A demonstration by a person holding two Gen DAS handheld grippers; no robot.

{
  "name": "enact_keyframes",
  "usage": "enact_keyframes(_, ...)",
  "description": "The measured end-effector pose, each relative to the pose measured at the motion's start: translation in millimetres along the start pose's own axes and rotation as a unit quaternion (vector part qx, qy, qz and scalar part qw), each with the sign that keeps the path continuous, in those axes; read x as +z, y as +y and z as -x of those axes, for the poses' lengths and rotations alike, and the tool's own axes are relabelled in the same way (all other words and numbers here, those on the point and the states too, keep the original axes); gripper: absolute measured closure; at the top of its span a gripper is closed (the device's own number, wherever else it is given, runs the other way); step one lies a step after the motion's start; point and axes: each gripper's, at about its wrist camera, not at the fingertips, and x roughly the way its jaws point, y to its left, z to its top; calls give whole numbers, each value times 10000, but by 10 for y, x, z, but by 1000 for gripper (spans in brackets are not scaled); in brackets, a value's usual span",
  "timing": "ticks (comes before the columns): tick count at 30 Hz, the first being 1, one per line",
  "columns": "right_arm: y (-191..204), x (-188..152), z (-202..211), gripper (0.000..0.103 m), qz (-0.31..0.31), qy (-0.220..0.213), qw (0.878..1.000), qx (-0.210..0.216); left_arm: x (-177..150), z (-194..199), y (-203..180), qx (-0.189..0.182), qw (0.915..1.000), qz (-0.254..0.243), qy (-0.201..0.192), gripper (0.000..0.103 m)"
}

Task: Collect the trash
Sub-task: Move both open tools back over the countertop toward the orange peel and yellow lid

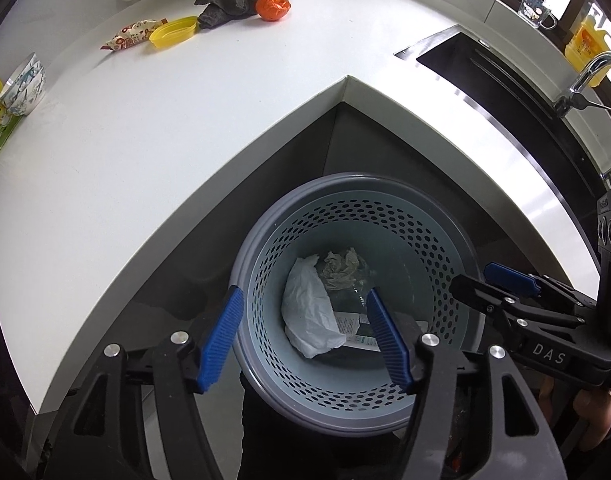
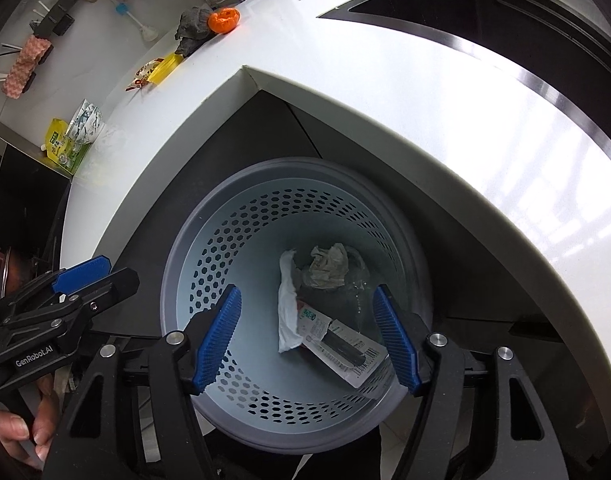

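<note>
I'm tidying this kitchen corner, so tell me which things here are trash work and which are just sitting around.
Job:
perforated grey plastic bin
white crumpled tissue inside it
printed snack wrapper on the counter
crumpled orange plastic bag

Lying about:
patterned ceramic bowl
dark grey rag
yellow plastic lid
yellow oil bottle

Crumpled trash point(image 2: 325, 304) inside perforated bin point(image 2: 209, 256)

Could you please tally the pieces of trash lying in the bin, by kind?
White tissue: 1
Crumpled beige paper: 1
Printed packet with a barcode: 1
Clear plastic film: 1, hard to make out
Total: 4, all on the floor of the perforated bin.
</note>
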Motion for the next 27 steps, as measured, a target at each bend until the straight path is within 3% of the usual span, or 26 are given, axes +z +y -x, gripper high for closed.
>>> enact_keyframes(16, 172, 88, 343, 35, 207, -329, 9992, -19, 166, 411, 136, 185, 9980, 198, -578, 21)
enact_keyframes(22, 280, 144, 404, 34, 281, -419, 9987, -43, 214, 575, 241, 498, 9947, 266, -859, 10)
enact_keyframes(27, 414, 214, 447, 34, 387, -516, 9979, -51, 292, 697, 368, 653, 9909, 382, -1114, 8)
